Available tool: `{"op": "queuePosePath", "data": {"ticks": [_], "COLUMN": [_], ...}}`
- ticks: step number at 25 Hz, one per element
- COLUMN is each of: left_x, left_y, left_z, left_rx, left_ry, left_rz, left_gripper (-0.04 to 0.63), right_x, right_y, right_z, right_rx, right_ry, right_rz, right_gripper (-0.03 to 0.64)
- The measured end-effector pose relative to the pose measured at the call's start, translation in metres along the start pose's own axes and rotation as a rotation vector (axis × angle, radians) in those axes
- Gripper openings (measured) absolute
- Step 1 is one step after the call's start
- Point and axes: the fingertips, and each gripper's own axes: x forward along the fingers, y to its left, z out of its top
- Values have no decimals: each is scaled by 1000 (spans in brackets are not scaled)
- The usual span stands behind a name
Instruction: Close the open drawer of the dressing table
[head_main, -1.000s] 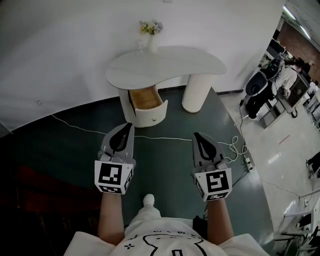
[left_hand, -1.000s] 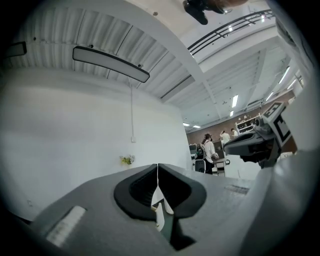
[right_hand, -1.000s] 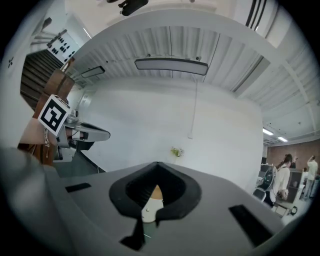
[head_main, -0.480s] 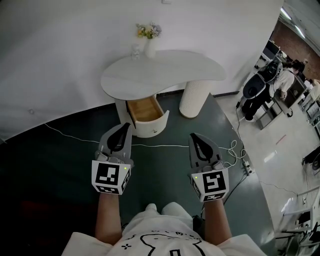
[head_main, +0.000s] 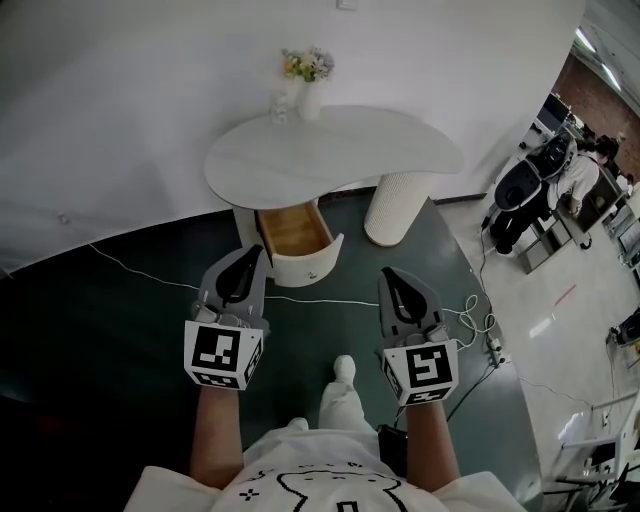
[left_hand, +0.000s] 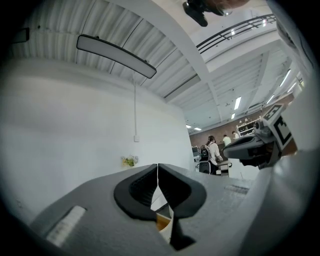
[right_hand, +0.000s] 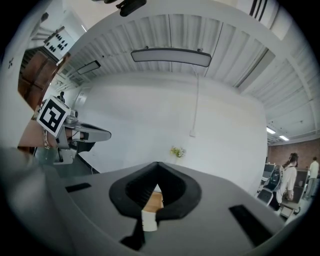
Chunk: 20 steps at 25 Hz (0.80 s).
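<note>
The left tool and the right tool are held side by side, each with its jaws pressed together and nothing between them. The open drawer sits near, at 12 o'clock from the left tool, pulled out beneath the dressing table.

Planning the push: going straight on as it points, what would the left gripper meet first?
Most likely the open drawer of the dressing table: its wooden inside shows just past the shut jaws of the left gripper. Nothing seems to stand between, though depth is unclear.
</note>
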Motion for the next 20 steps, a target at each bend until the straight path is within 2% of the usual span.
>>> {"op": "queuePosePath", "data": {"ticks": [5, 8, 20], "left_x": [41, 70, 176], "left_y": [0, 4, 15], "left_z": [-7, -17, -55], "left_rx": [15, 10, 14], "left_ry": [18, 38, 147], "left_rz": [4, 26, 168], "left_gripper": [17, 17, 17], "right_x": [36, 62, 167], "right_y": [-28, -45, -133], "right_z": [-16, -24, -65], "right_rx": [49, 41, 56], "right_ry": [6, 10, 42], "right_rz": [15, 40, 151], "right_gripper": [-3, -3, -3]}}
